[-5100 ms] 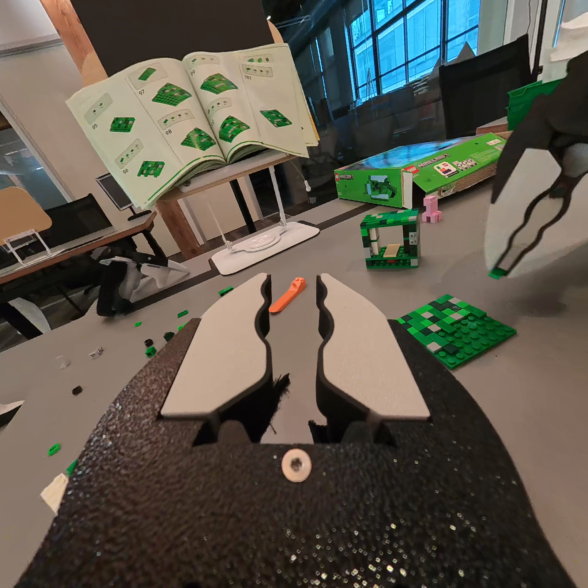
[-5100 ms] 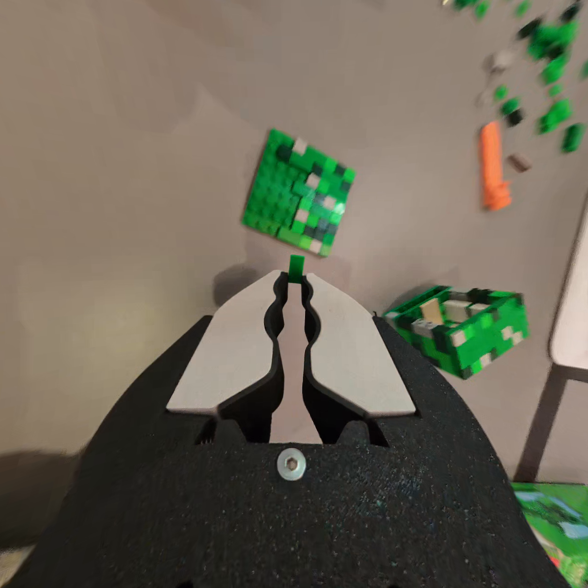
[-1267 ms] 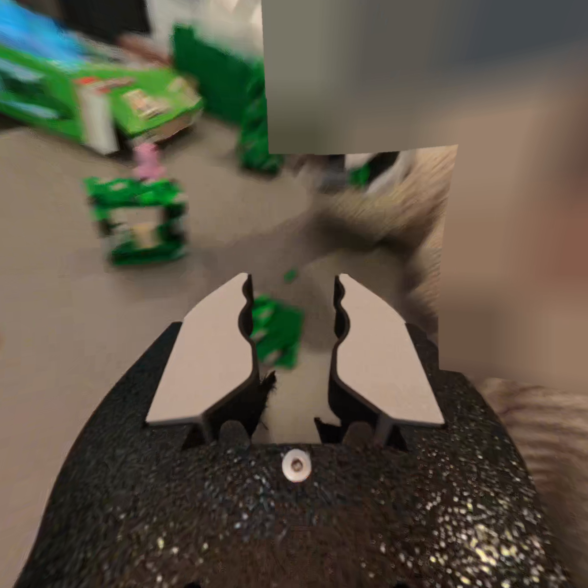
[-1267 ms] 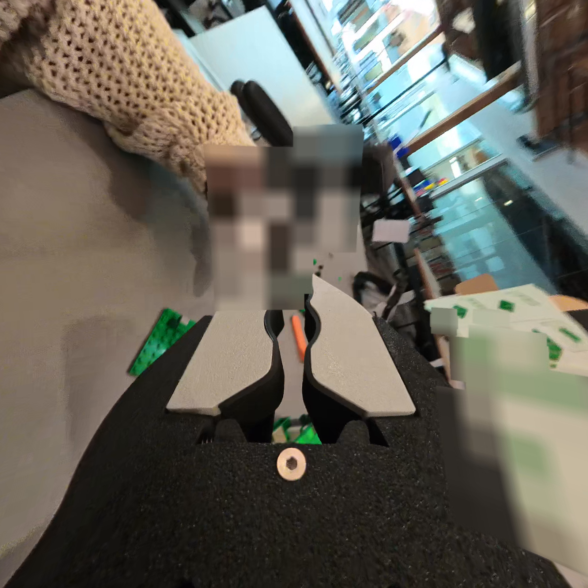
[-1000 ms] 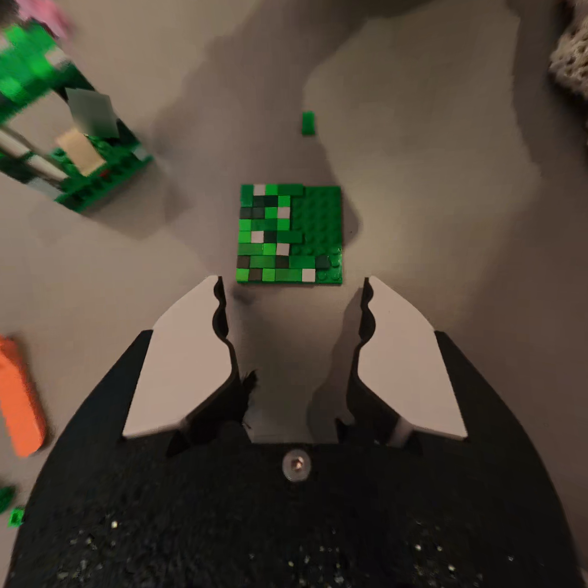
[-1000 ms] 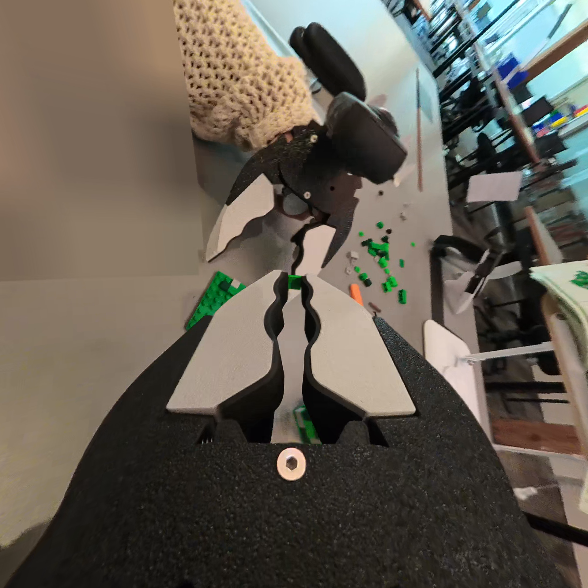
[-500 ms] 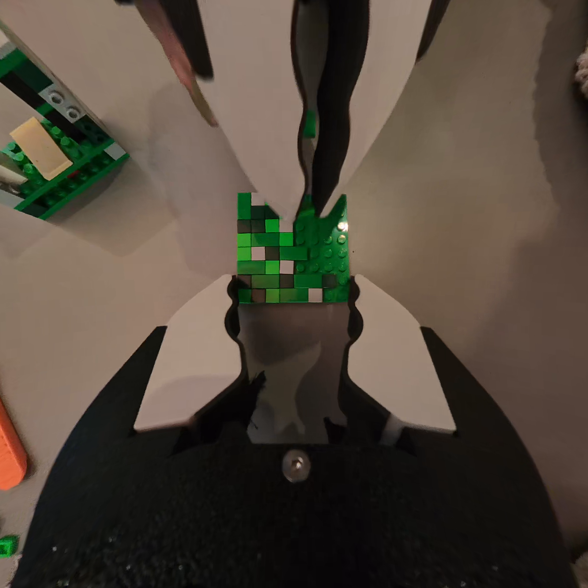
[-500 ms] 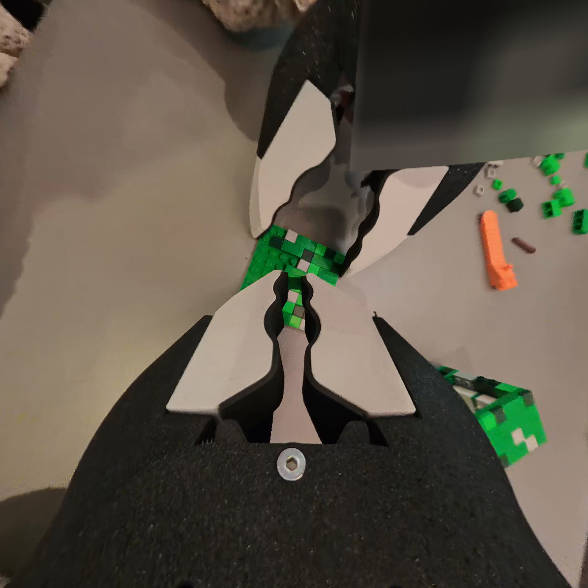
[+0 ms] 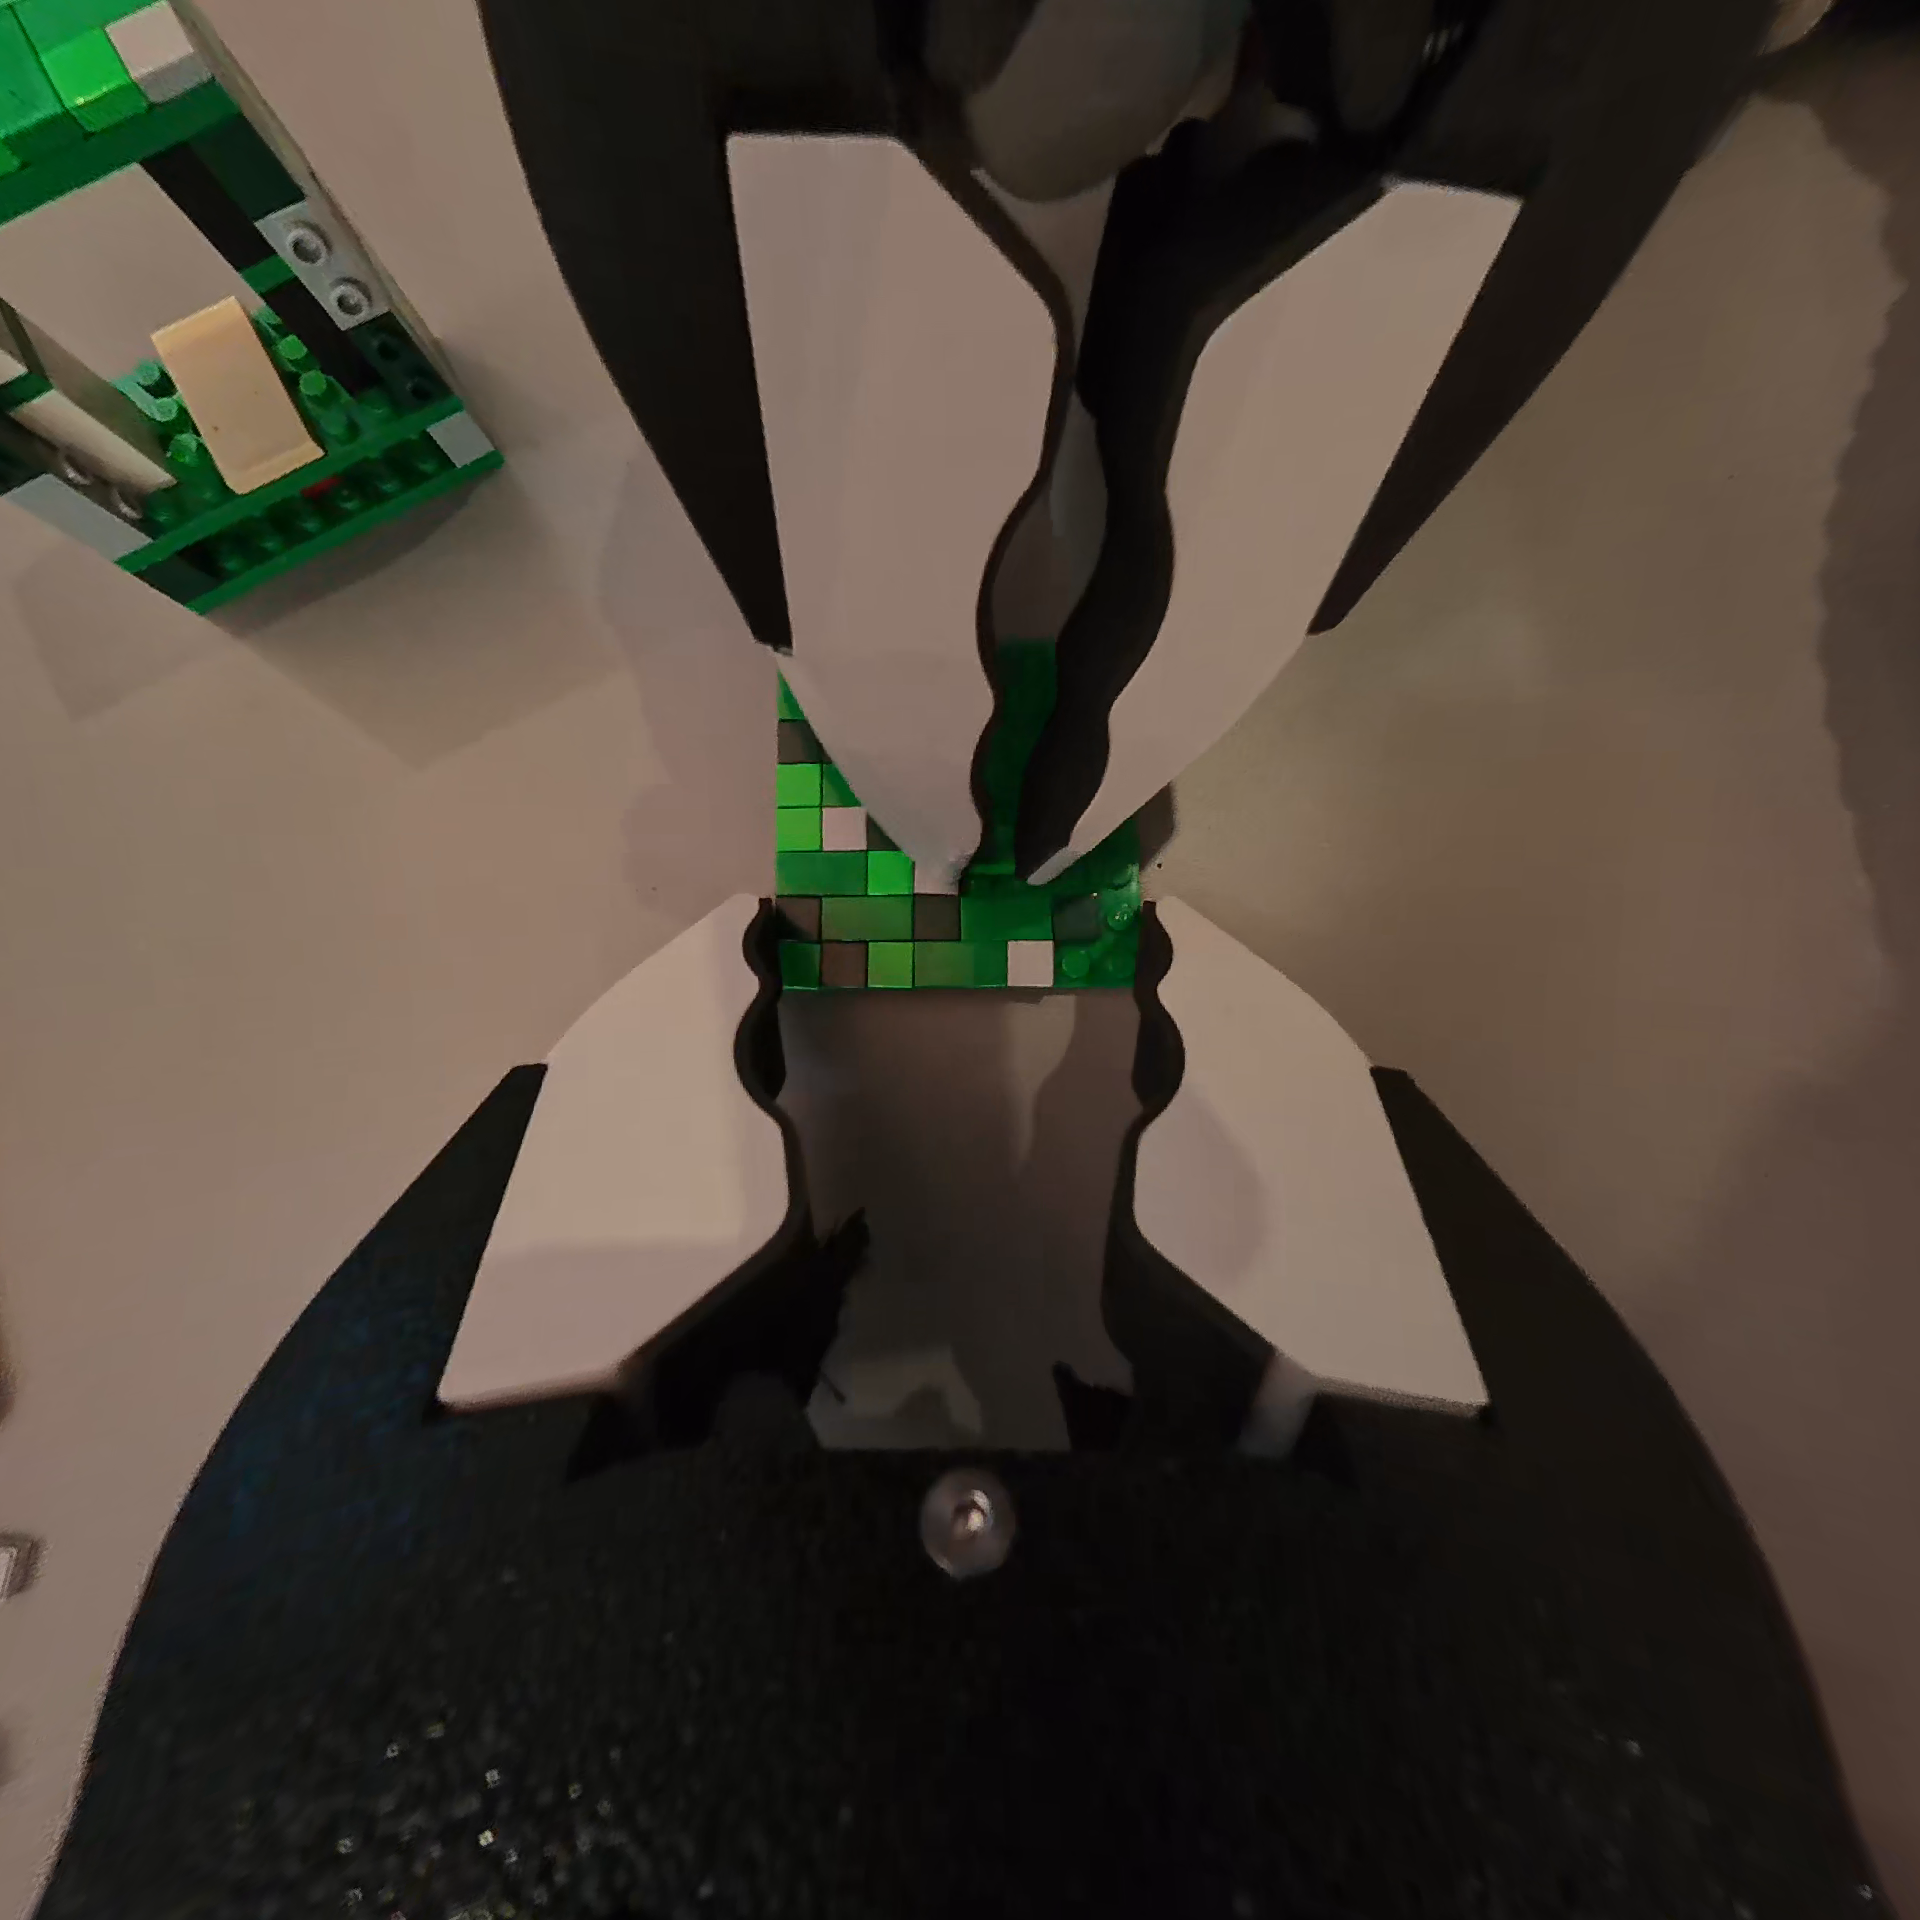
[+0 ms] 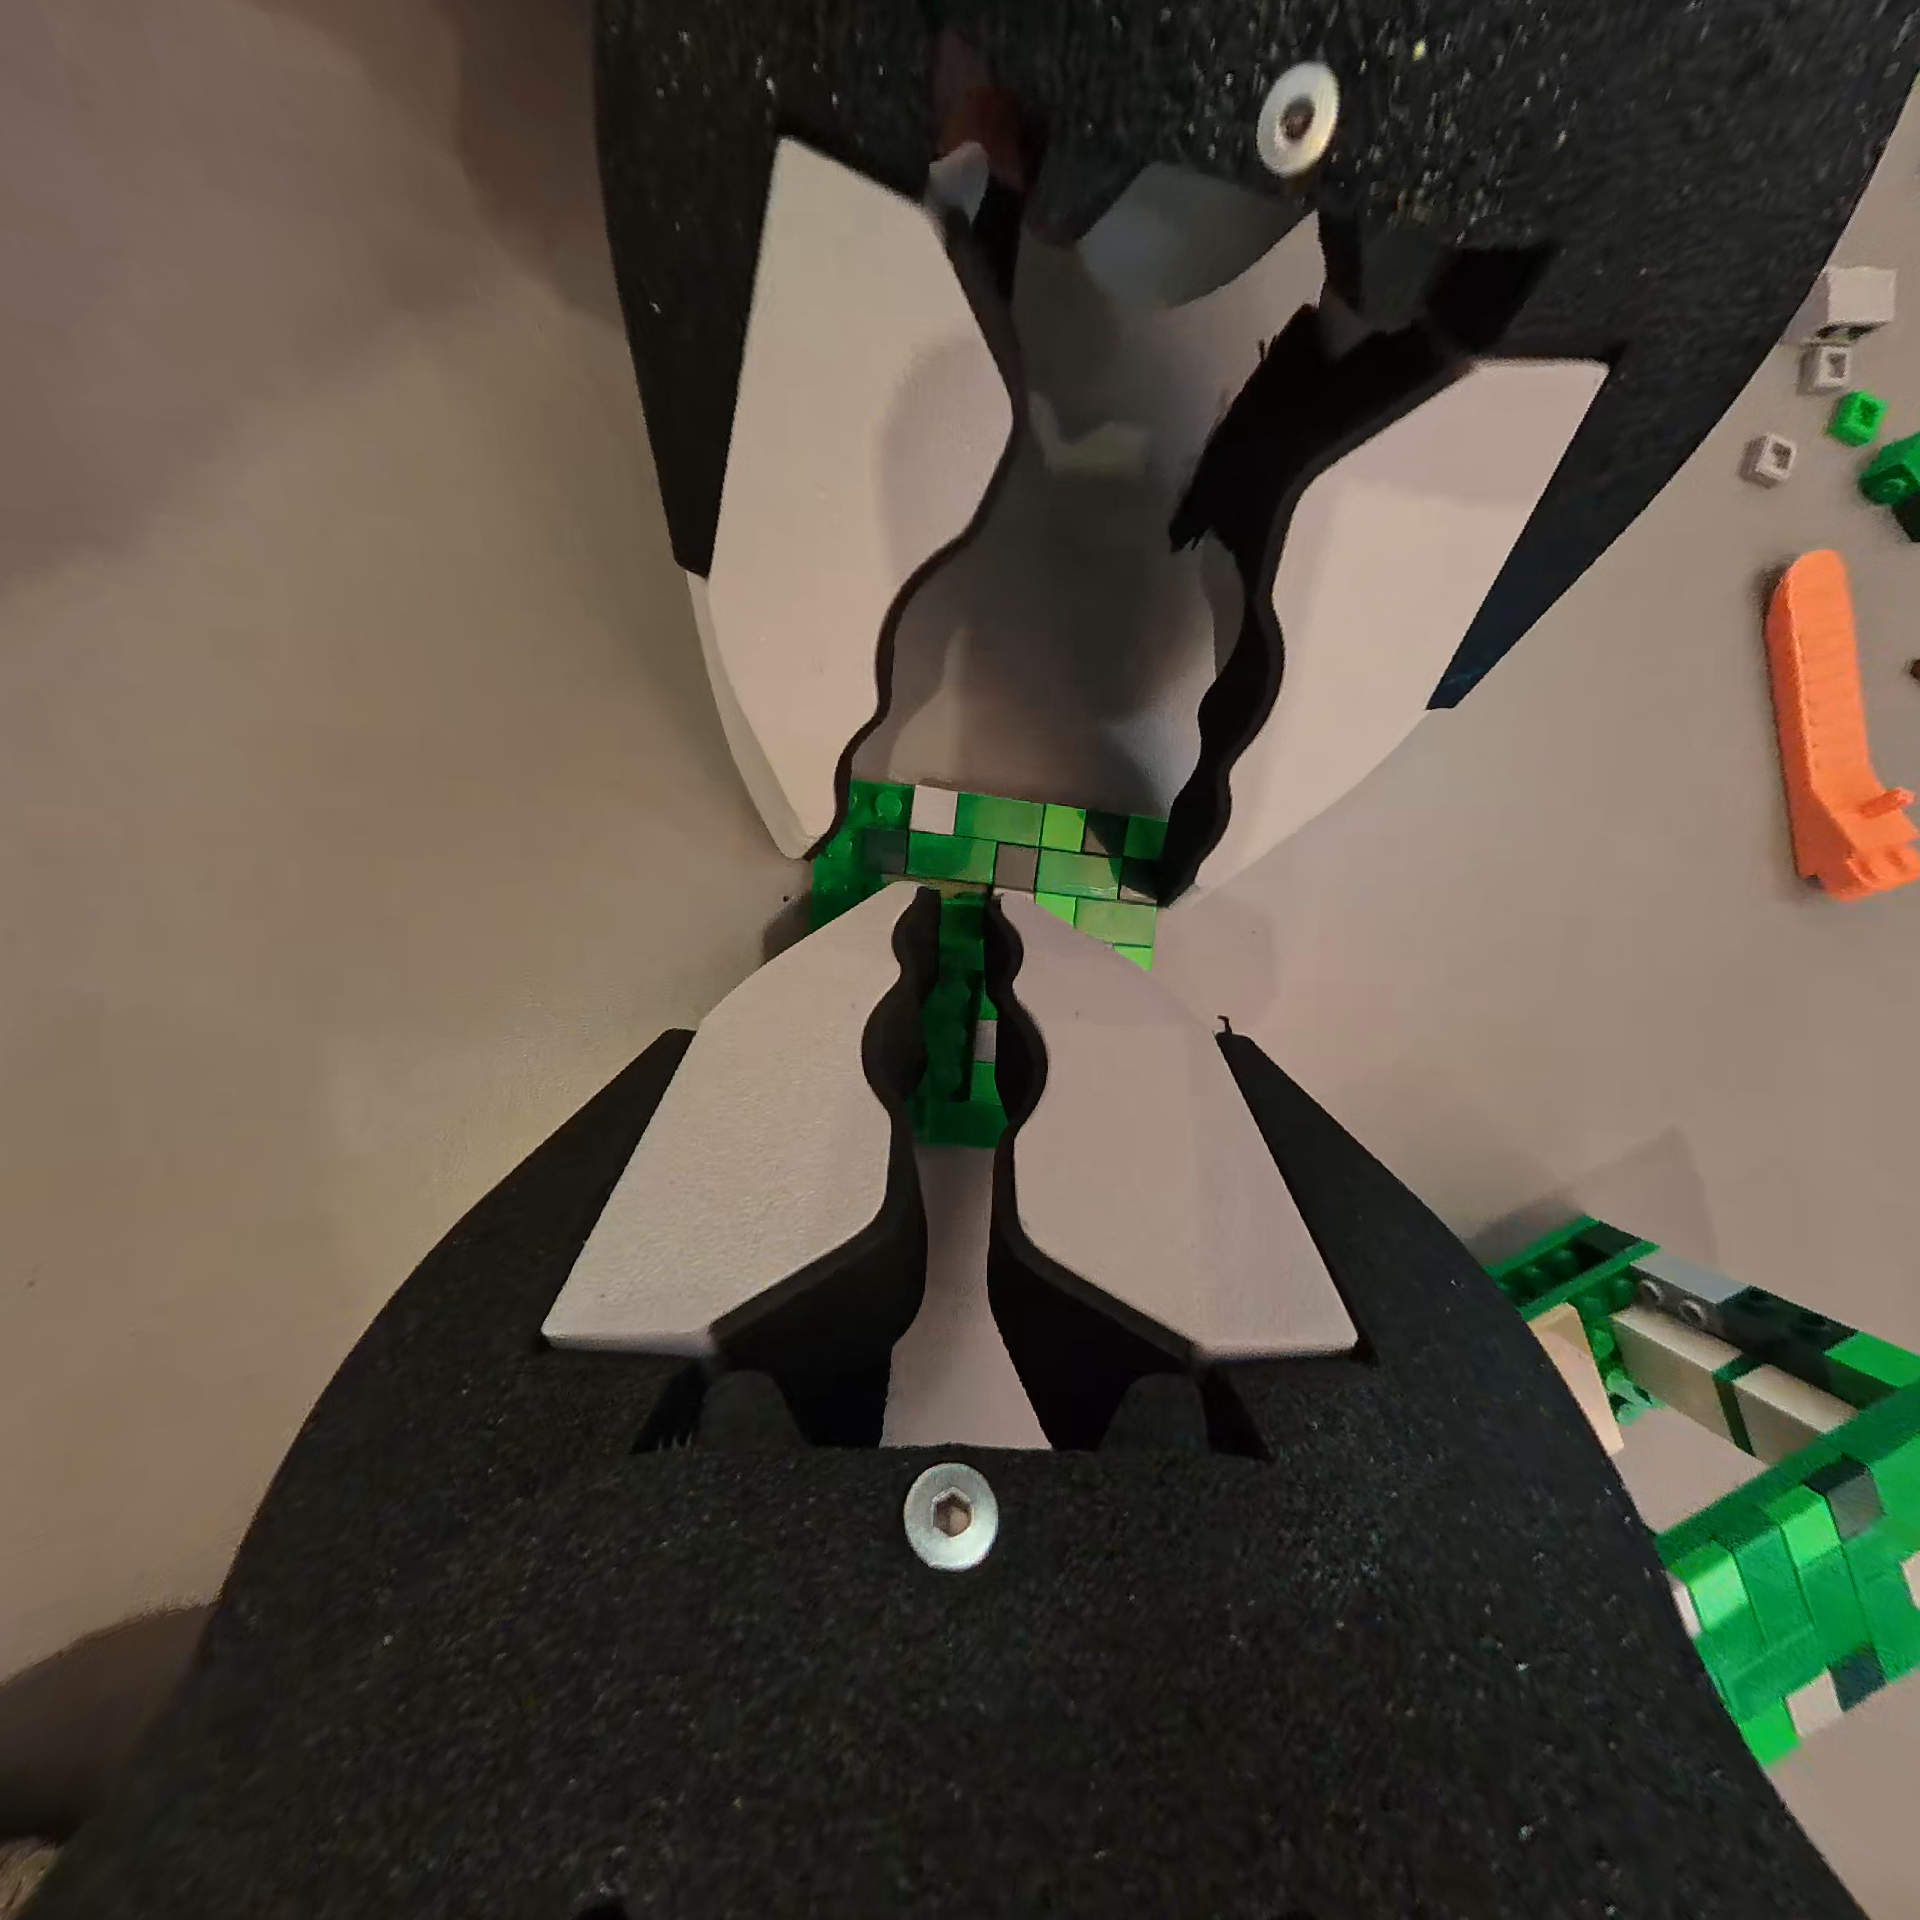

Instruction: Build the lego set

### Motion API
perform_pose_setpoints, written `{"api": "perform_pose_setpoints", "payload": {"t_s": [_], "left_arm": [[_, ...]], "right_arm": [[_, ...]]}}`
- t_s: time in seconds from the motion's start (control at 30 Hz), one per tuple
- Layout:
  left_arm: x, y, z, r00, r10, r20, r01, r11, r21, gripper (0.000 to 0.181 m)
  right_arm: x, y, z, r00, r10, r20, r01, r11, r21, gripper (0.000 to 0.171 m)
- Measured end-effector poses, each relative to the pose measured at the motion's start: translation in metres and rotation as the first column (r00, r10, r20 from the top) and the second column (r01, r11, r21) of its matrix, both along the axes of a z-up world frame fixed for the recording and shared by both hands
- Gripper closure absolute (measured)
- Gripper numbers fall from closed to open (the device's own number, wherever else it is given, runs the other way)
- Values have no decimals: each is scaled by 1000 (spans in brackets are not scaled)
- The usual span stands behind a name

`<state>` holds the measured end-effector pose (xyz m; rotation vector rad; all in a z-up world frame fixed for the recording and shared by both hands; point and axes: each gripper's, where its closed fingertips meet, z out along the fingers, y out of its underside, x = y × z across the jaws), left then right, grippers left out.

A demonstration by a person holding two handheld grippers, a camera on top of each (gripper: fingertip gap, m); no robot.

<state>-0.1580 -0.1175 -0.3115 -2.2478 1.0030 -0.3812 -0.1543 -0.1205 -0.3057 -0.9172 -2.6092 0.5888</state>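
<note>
A square green baseplate, about half covered with green, dark and white tiles, lies flat on the grey table; it also shows in the right wrist view. My left gripper straddles its near edge, with one fingertip against each side of the plate. My right gripper comes in from the far side with its tips down on the plate. In its own view, the right gripper is nearly shut on a small green piece. The left gripper faces it there. Much of the plate is hidden by the right fingers.
A partly built green, black and grey lego structure stands at the upper left, also low on the right in the right wrist view. An orange brick separator and several loose small bricks lie off to the side. The tips of both grippers are at nearly the same place. From the left gripper's tips to the orange brick separator is close to 15 cm.
My left gripper moved up to the plate and narrowed onto its sides. My right gripper swung in over the plate and lowered its tips, with the green piece, onto it.
</note>
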Motion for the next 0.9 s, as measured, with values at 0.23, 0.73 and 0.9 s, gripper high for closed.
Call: {"api": "perform_pose_setpoints", "payload": {"t_s": [0.23, 0.73, 0.9], "left_arm": [[0, 0, 0, 1000, 2, 15, -3, 1000, 12, 116], [-5, 8, 5, 986, 59, 156, -61, 998, 7, 116], [-6, 10, 12, 970, 70, 232, -73, 997, 3, 116]], "right_arm": [[0, -2, 0, 1000, -8, 10, 8, 999, -50, 156], [20, 8, 11, 941, 84, -329, -54, 993, 101, 120], [21, 12, 10, 904, 104, -415, -17, 978, 208, 126]]}}
